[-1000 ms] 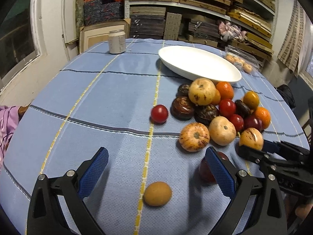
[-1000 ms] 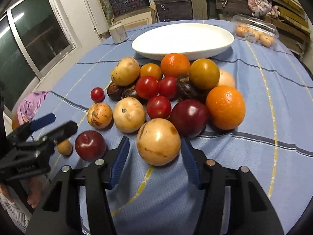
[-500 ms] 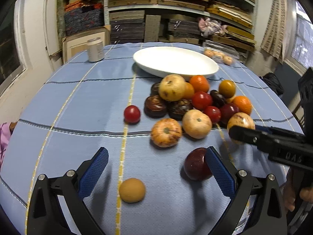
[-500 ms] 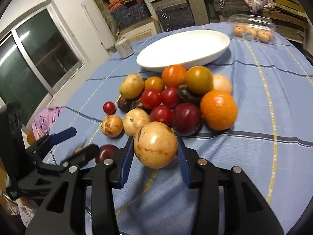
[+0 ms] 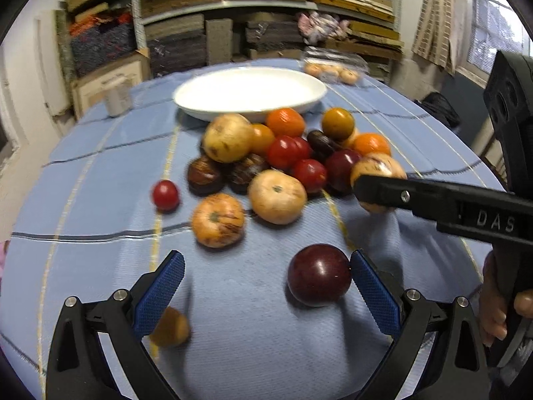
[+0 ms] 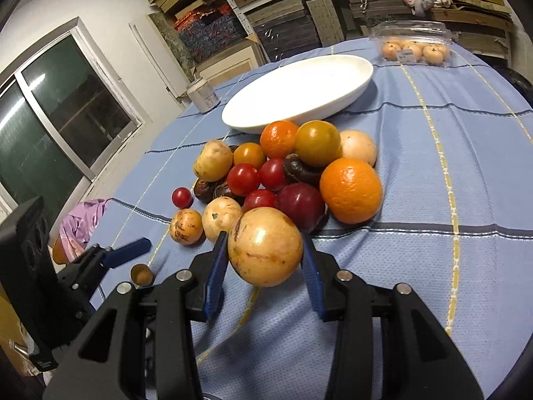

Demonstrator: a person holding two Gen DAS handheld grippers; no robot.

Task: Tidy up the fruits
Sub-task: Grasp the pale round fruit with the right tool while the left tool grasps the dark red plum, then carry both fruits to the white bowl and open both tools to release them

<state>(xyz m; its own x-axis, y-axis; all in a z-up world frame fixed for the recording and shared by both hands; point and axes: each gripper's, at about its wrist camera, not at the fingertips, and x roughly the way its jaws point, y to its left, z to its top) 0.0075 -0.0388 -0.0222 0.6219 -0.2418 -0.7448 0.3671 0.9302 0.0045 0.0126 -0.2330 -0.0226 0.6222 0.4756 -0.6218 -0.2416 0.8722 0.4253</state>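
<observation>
A pile of mixed fruit (image 5: 283, 153) lies on the blue cloth in front of a white oval dish (image 5: 250, 91). My right gripper (image 6: 265, 263) is shut on a large tan round fruit (image 6: 265, 245) and holds it above the cloth; it also shows in the left wrist view (image 5: 378, 166). My left gripper (image 5: 266, 283) is open, low over the cloth. A dark red plum (image 5: 319, 275) lies just inside its right pad (image 5: 374, 291). A small brown fruit (image 5: 171, 326) lies by its left pad (image 5: 160, 293).
A tin can (image 6: 201, 95) stands at the far left of the table. A clear box of small orange fruit (image 6: 413, 48) sits at the far right. A lone red tomato (image 5: 165, 195) lies left of the pile. Shelves stand behind the table.
My right gripper closed on the tan fruit and lifted it off the cloth. My left gripper swung right, so the plum now sits between its pads and the brown fruit by the left pad.
</observation>
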